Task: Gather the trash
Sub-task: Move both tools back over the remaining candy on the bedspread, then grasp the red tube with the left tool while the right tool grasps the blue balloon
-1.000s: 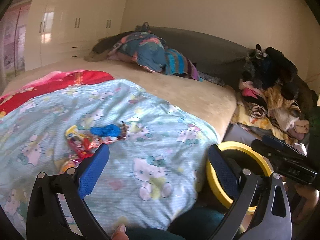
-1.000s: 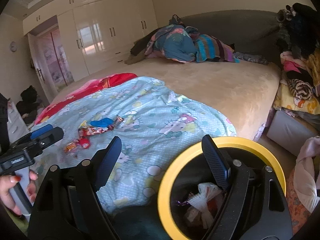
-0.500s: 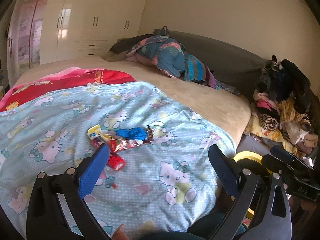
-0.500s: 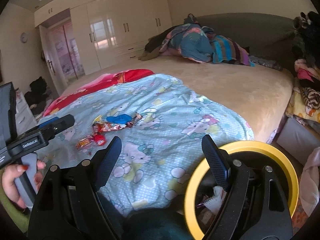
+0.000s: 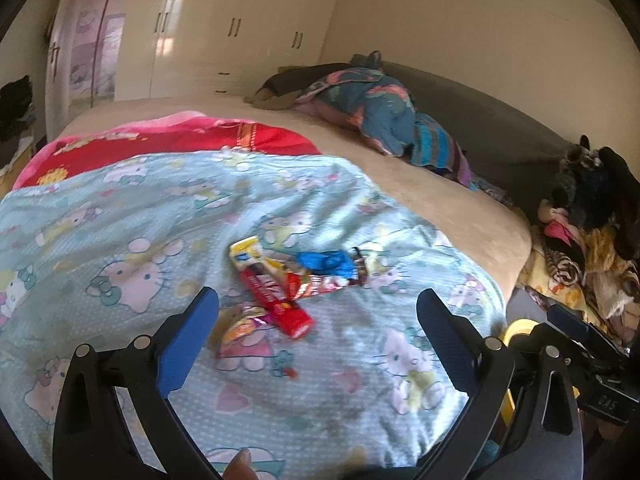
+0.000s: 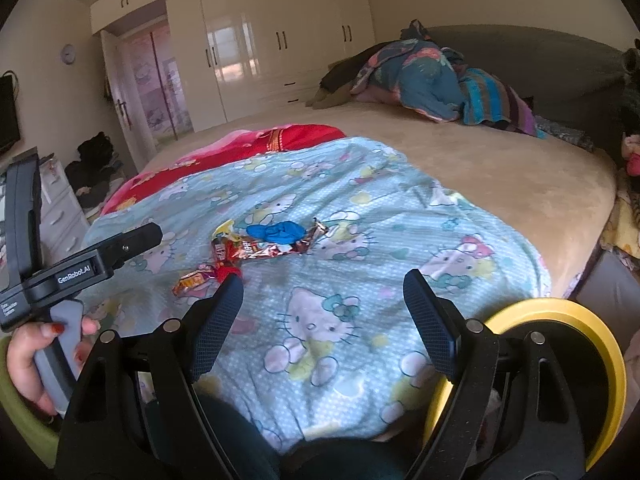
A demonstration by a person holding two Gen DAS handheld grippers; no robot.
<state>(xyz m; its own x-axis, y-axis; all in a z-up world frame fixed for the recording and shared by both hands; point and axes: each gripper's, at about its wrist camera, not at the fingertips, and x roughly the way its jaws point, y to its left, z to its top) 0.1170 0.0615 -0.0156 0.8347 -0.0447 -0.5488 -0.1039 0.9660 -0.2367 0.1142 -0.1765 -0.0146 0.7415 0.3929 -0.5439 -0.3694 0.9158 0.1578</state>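
Several pieces of trash lie on the light blue cartoon-cat blanket (image 5: 120,240): a red wrapper (image 5: 276,304), a crumpled blue piece (image 5: 326,263), a yellow wrapper (image 5: 246,250) and a small orange wrapper (image 5: 240,326). They also show in the right wrist view, the blue piece (image 6: 276,231) and the red wrapper (image 6: 248,250) among them. My left gripper (image 5: 318,320) is open and empty, just short of the wrappers. My right gripper (image 6: 324,304) is open and empty, above the blanket. The yellow-rimmed bin (image 6: 600,360) stands at the bed's near right corner.
A beige bed (image 6: 500,168) carries a red blanket (image 5: 180,144) and a heap of bedding (image 6: 432,76) at its far end. Clothes are piled (image 5: 592,240) to the right. White wardrobes (image 6: 280,40) line the far wall. The left gripper's body (image 6: 80,268) shows at left.
Both grippers have swung left and forward over the bed. The wrappers now lie between the left gripper's fingers in view, and the bin has slid to the right edge.
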